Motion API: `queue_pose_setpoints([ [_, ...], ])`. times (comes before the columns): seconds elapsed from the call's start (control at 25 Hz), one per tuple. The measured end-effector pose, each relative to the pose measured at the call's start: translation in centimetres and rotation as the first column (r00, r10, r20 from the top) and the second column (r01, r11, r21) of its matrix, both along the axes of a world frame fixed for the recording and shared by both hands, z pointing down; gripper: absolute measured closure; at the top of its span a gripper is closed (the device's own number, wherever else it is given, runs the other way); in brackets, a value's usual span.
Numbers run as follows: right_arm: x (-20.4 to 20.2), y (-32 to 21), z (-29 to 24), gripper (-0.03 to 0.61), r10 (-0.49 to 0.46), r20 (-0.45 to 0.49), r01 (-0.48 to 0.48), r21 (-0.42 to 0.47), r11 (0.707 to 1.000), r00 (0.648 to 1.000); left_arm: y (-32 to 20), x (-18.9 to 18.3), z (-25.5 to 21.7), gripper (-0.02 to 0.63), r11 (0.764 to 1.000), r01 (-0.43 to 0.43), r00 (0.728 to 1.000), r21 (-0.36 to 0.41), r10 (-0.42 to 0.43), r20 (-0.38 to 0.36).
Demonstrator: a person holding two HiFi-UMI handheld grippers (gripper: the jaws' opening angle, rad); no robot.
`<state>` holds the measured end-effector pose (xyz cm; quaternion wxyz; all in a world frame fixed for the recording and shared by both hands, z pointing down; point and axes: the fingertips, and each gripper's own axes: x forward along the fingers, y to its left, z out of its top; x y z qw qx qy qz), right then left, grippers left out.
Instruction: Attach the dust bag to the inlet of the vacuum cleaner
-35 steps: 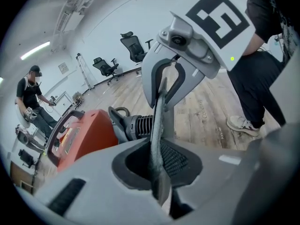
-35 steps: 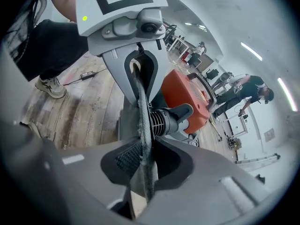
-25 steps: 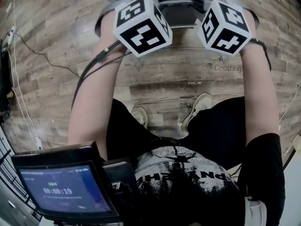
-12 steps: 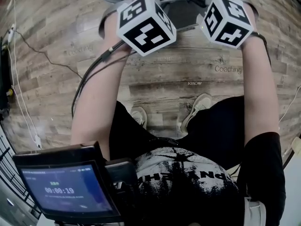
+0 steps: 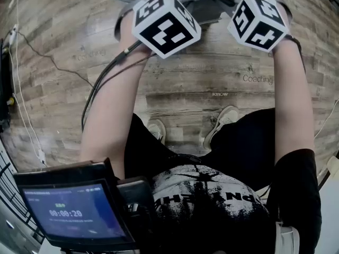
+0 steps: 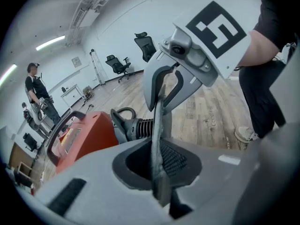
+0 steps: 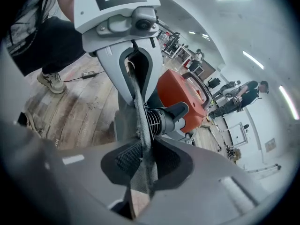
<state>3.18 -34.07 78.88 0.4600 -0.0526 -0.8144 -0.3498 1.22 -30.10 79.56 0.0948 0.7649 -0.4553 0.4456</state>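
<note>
Floor [image 5: 175,89]: wood planks, open hall beyond, chairs [image 6: 119,62] and a person [image 6: 36,95] far off.
Vacuum [image 6: 89,135]: red, down on the floor just beyond both grippers, black ribbed inlet [image 6: 138,128] facing this way.
Bag [image 6: 158,135]: grey and slack, strung edge-on between the two grippers, up off the floor, right in line with the inlet; touching it or not, cannot tell.
Left gripper [image 6: 158,175]: jaws nearly together, pinching one edge of the bag.
Right gripper [image 7: 140,170]: same story, jaws nipped on the opposite edge.
Just changed: left cube [image 5: 165,23] and right cube [image 5: 259,20] crept toward the top of the head view, closer over the vacuum; left cube rolled a touch; both pinches as they were.
Meaning: reads as lining-up, bag being squared to the inlet; no sign yet of it seated.
Next, at a guess: ease forward and down, keep both pinches even, work the opening over the inlet.
Risk: slack cloth folding shut, or slipping out of one side before seating.
</note>
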Motion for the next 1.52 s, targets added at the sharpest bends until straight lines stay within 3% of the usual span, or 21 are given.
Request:
queue_pose_setpoints([
  [0.16,-0.2,0.3,-0.2,0.519,-0.024,-0.008,0.024,0.03,0.999,1.0,0.1,-0.5,-0.4,0.575,1.0,-0.001,0.999,0.006,0.001,0.037],
  [0.36,-0.6,-0.4,-0.3,0.496,0.02,0.012,-0.02,0.015,1.0,1.0,-0.4,-0.4,-0.2,0.57,1.0,0.026,0.999,0.003,-0.026,-0.031],
  [0.52,-0.9,-0.7,-0.5,0.492,0.037,0.033,-0.037,0.005,0.999,0.999,-0.6,-0.8,-0.3,0.56,0.999,0.041,0.999,0.021,-0.04,-0.037],
  [0.68,-1.0,-1.0,-0.7,0.455,0.061,0.056,-0.062,0.013,0.998,0.997,-0.6,-1.1,-0.3,0.495,0.999,0.027,1.0,0.041,-0.028,0.01],
  [0.76,-0.8,-1.2,-0.7,0.446,0.072,0.066,-0.072,0.004,0.997,0.995,-0.5,-1.0,-0.2,0.427,0.999,0.02,1.0,0.041,-0.021,0.01],
  [0.88,-0.5,-1.0,-0.5,0.398,0.074,0.057,-0.073,-0.024,0.997,0.996,-0.3,-0.9,-0.2,0.39,0.999,0.018,1.0,0.05,-0.018,-0.006],
  [1.08,-0.3,0.0,-0.3,0.301,0.057,0.059,-0.051,-0.097,0.994,0.997,0.1,-0.7,-0.6,0.365,0.997,0.02,0.999,0.075,-0.018,-0.028],
  [1.52,1.0,0.8,0.1,0.3,0.057,0.099,-0.044,-0.133,0.99,0.993,0.7,-0.3,-0.9,0.348,0.992,0.032,0.997,0.122,-0.023,-0.071],
])
